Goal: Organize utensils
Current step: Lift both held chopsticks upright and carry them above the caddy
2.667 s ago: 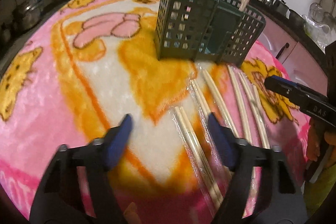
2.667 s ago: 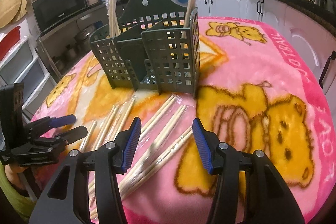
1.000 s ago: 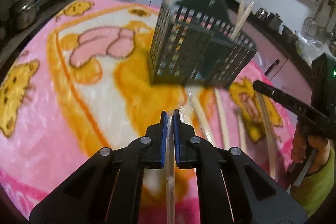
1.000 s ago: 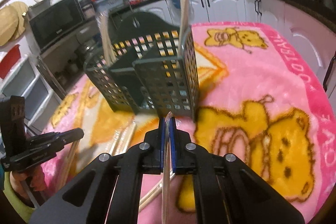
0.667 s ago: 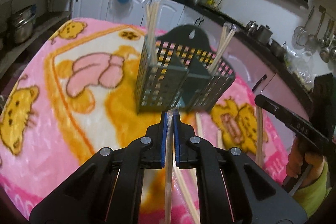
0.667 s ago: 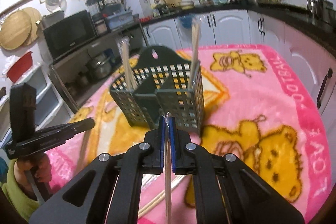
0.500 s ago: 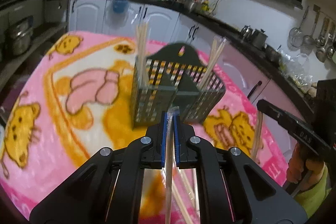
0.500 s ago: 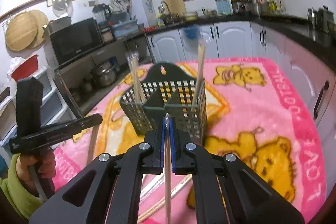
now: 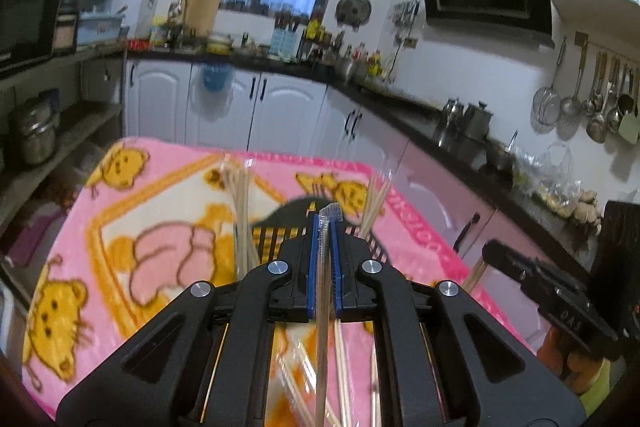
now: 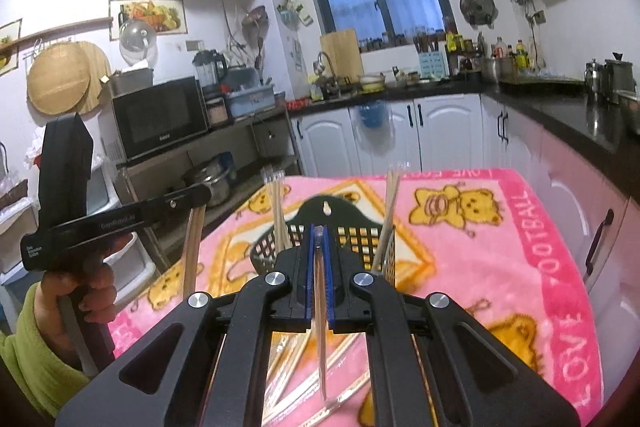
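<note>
My left gripper point(image 9: 324, 227) is shut on a pair of chopsticks in a clear wrapper point(image 9: 322, 327), lifted well above the pink blanket point(image 9: 160, 187). The dark green slotted caddy point(image 9: 276, 231) sits just beyond, mostly hidden by the fingers, with chopsticks standing in it on the left point(image 9: 240, 203) and on the right point(image 9: 376, 203). My right gripper point(image 10: 318, 239) is shut on another wrapped pair point(image 10: 320, 327), raised in front of the caddy point(image 10: 348, 219). In the right wrist view the left gripper point(image 10: 200, 197) has its pair hanging down point(image 10: 194, 251). Several loose pairs point(image 10: 296, 363) lie on the blanket below.
A hand in a green sleeve point(image 10: 60, 307) holds the left tool. A black counter point(image 9: 460, 135) with pots and white cabinets point(image 10: 440, 135) rings the table. A microwave point(image 10: 160, 115) and a shelf with pans point(image 10: 212, 183) stand to the left. The blanket's right half point(image 10: 500, 247) is bare.
Both grippers, open over the lying chopsticks at first, have shut on one pair each and risen, tilting up toward level. The caddy has sunk lower in both views.
</note>
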### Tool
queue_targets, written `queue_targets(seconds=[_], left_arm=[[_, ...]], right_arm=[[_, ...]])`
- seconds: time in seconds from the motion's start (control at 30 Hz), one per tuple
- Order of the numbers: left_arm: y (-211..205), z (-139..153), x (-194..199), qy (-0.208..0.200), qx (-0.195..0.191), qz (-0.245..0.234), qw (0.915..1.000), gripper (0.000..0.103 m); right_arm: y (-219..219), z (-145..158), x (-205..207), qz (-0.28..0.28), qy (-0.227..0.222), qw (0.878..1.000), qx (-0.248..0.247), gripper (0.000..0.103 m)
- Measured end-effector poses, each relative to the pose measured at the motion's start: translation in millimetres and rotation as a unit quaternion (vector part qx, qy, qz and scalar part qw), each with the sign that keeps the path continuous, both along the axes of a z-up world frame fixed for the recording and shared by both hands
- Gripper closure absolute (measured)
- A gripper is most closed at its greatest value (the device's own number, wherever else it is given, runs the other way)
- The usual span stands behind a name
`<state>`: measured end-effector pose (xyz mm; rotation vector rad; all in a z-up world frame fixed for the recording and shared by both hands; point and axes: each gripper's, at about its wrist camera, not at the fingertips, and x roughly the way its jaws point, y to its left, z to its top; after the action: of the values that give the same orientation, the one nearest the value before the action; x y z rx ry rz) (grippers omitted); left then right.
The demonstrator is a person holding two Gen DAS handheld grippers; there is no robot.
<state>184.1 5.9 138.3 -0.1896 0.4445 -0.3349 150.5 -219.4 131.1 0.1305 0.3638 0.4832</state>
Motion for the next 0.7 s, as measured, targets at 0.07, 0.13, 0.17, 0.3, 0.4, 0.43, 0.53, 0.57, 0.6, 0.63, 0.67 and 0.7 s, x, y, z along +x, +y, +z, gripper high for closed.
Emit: queue_targets(seconds=[0.07,0.13,0.17,0.3,0.4,0.43,0.53,0.57,0.6,0.63,0.67,0.7], left_arm=[[-2.6,7.8,2.4,-0.012,0.001,0.004,0.9999,0.100],[-6.0,16.1,5.5,-0.026,0.001,0.007,0.9996,0.100],[-7.7,20.9,7.8,-0.031,-0.001,0.008,0.9995,0.100],[-10.4,33.7,16.5,-0.045,-0.009,0.012,0.9989,0.100],[-13.5,42.8,23.8,-0.054,-0.010,0.017,0.9983,0.100],[-14.2,45.3,25.7,-0.057,-0.011,0.018,0.9981,0.100],[-16.5,53.1,33.7,-0.061,-0.017,0.020,0.9978,0.100],[-16.8,55.2,36.2,-0.061,-0.020,0.022,0.9977,0.100],[-16.9,58.3,39.5,-0.062,-0.023,0.023,0.9975,0.100],[-17.6,61.1,41.8,-0.066,-0.023,0.027,0.9972,0.100],[-17.7,63.0,43.3,-0.069,-0.023,0.029,0.9969,0.100],[-18.6,66.4,46.1,-0.073,-0.022,0.031,0.9966,0.100]], right_arm=[[-0.3,5.8,-0.6,-0.002,-0.009,1.000,0.002,0.098],[-0.6,13.4,-0.2,-0.003,-0.019,1.000,0.004,0.098],[-0.8,16.8,-0.3,-0.004,-0.024,1.000,0.006,0.098],[-2.7,31.8,1.1,-0.010,-0.045,0.999,0.015,0.098],[-5.6,44.8,2.0,-0.017,-0.063,0.998,0.022,0.098],[-7.4,48.2,2.2,-0.019,-0.069,0.997,0.025,0.098],[-12.7,61.0,5.4,-0.024,-0.086,0.995,0.038,0.098],[-13.9,63.6,6.6,-0.025,-0.089,0.995,0.039,0.098],[-15.6,67.1,8.1,-0.027,-0.094,0.994,0.042,0.098],[-17.0,70.0,9.4,-0.029,-0.098,0.994,0.043,0.098],[-18.4,72.4,10.2,-0.032,-0.102,0.993,0.045,0.098],[-20.0,74.8,11.4,-0.035,-0.105,0.993,0.047,0.098]])
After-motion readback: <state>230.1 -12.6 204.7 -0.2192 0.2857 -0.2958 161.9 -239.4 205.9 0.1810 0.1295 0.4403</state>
